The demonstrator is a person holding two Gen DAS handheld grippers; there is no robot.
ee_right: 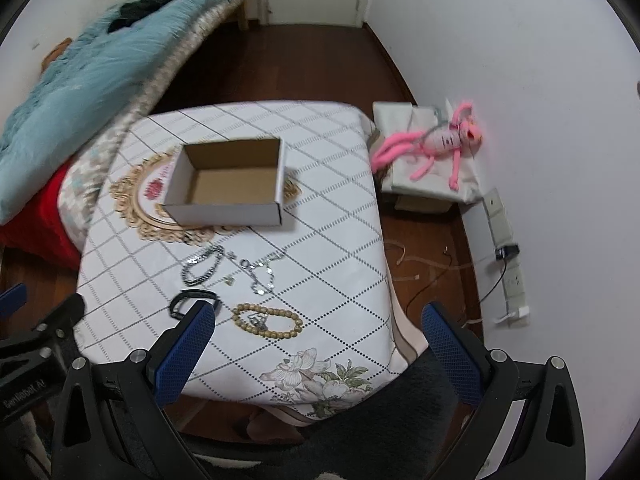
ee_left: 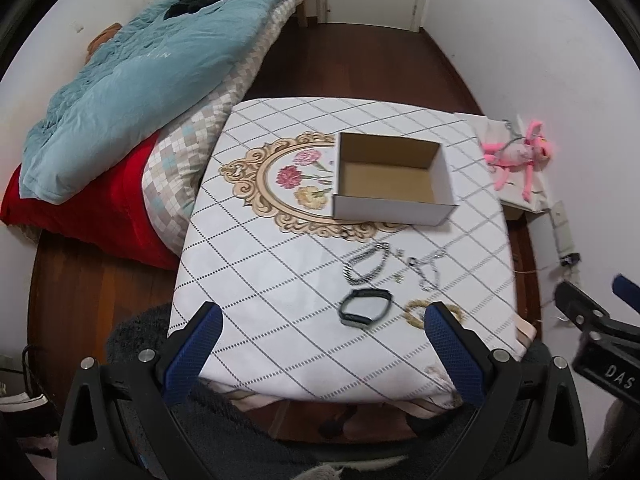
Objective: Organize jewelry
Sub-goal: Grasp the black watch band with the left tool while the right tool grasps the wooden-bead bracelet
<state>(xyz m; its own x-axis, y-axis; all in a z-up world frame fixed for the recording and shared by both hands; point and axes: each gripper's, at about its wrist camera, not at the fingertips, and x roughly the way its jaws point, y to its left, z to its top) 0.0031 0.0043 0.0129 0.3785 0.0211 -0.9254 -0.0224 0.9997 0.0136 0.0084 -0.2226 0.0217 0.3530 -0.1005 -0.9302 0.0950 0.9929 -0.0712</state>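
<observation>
I see the jewelry near the desk (ee_left: 280,280) front edge: chain bracelet (ee_left: 366,266), black band (ee_left: 365,307), bead bracelet (ee_right: 267,321); the box (ee_left: 394,178) sits behind. Left hand-held gripper (ee_left: 322,316) and right hand-held gripper (ee_right: 318,316) both gape wide, empty, touching nothing.

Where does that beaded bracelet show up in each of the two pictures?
Left wrist view: the beaded bracelet lies low and right of centre, partly hidden behind a blue finger.
Right wrist view: the bracelet lies in full view, just below centre.
Shared landmark: the open cardboard box, farther back on the table.
</observation>
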